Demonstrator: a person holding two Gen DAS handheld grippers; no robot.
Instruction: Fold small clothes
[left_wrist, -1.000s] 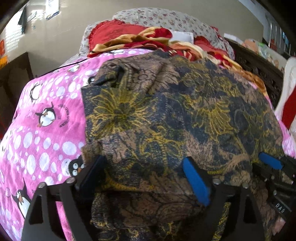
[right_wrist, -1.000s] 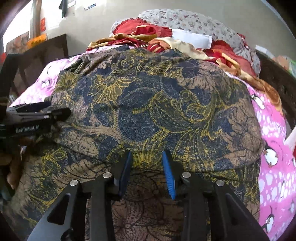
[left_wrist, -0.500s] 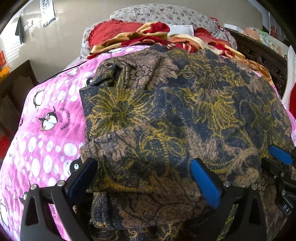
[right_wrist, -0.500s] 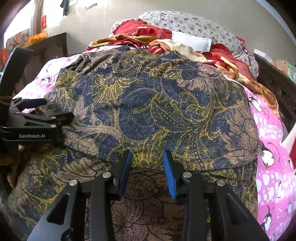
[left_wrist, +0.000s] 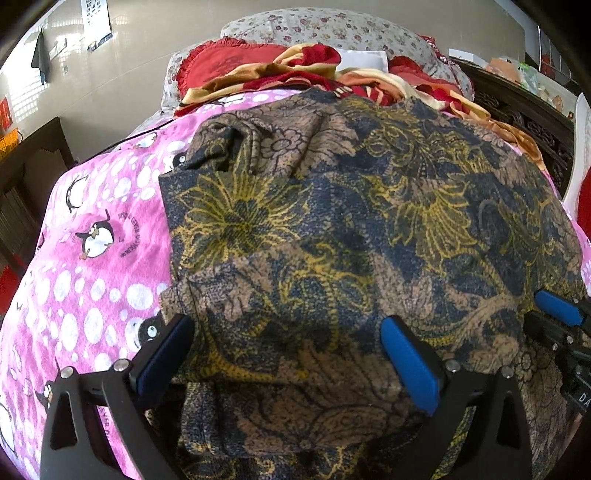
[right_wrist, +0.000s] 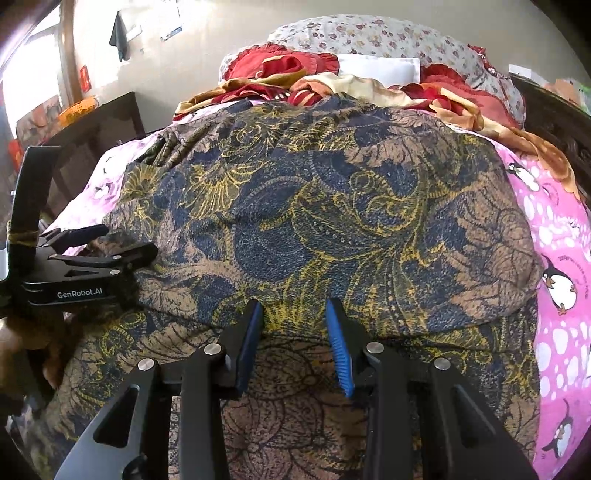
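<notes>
Left wrist view: pink penguin blanket (left_wrist: 92, 266) at left, patterned cloth (left_wrist: 351, 221) spread over it, folded edge nearest. Left gripper (left_wrist: 288, 350) spread wide above that edge, jaws just opened further, pads clear of fabric. Right wrist view: right gripper (right_wrist: 293, 332) partly open over same cloth (right_wrist: 332, 221), nothing pinched. Pillows (right_wrist: 369, 40) beyond.

A: Garment (left_wrist: 332, 229)?
B: Brown and navy, yellow floral and paisley print.
A: Bed sheet (left_wrist: 92, 258)?
B: Pink, white dots, black-and-white penguins.
A: Pillow (right_wrist: 369, 33)?
B: Pale, small reddish flowers. Blanket (right_wrist: 280, 70) red and gold.
A: Claw pads (right_wrist: 338, 343)?
B: Blue on black.
</notes>
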